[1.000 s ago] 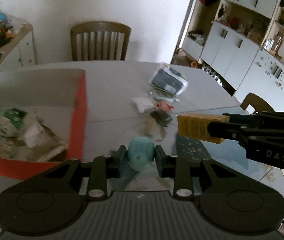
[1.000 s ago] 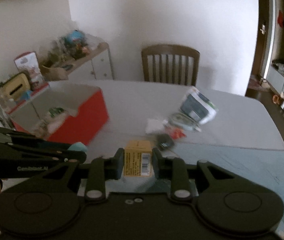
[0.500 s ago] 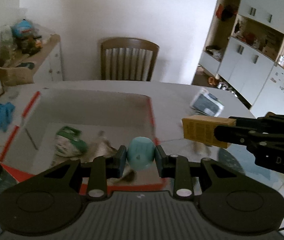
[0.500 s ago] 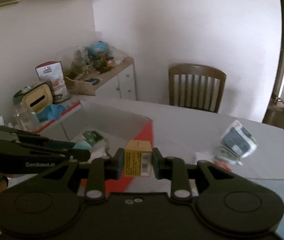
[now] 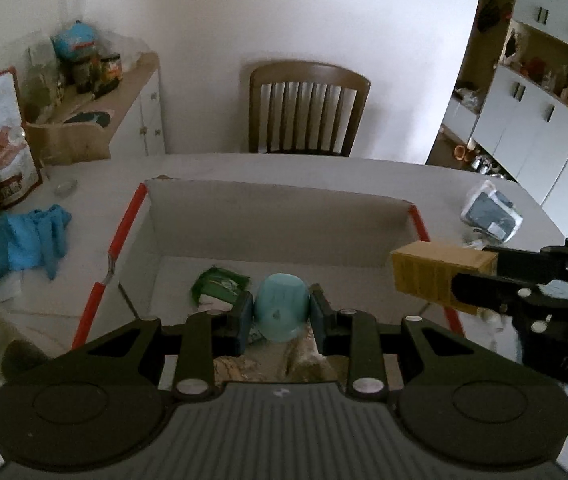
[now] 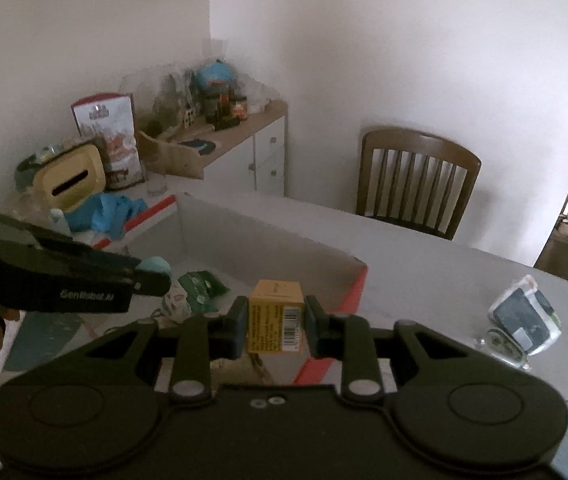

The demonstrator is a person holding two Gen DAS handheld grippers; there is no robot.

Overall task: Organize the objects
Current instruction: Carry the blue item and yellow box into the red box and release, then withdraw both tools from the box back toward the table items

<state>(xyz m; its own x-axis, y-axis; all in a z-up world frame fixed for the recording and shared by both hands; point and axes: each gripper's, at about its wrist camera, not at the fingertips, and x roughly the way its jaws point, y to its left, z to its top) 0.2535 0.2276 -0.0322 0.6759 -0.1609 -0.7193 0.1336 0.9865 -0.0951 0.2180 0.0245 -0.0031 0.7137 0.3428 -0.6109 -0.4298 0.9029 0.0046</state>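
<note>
The red-sided cardboard box (image 5: 400,220) is the biggest thing here and looks like the collecting place: it lies open-topped on the pale surface (image 5: 324,170), directly beyond and below both sets of fingers, so whatever they carry can go straight down into it. A green packet (image 5: 219,284) and some crumpled wrappers already lie on its floor, just past the left fingertips, which suggests the sorting is well under way.

A grey-blue pouch (image 6: 524,314) lies outside the box on the surface, well off to the right of the right fingers, probably waiting its turn.

The right gripper (image 6: 275,322) pinches a small yellow carton (image 6: 275,316) by its two side faces, barcode panel facing the camera; gripping the flat sides keeps it square and upright. It hangs over the near right corner of the box, about above the red wall, so I judge it wants a little more travel inward before letting go.

The left gripper (image 5: 280,312) pinches a small teal cup-like thing (image 5: 281,307), rounded and smooth, seemingly turned mouth-down, held across its width between the pads (image 5: 243,316). It sits right between the fingertips, over the box's interior. Being curved and slick, it may roll once dropped, so a low release seems wise.
</note>
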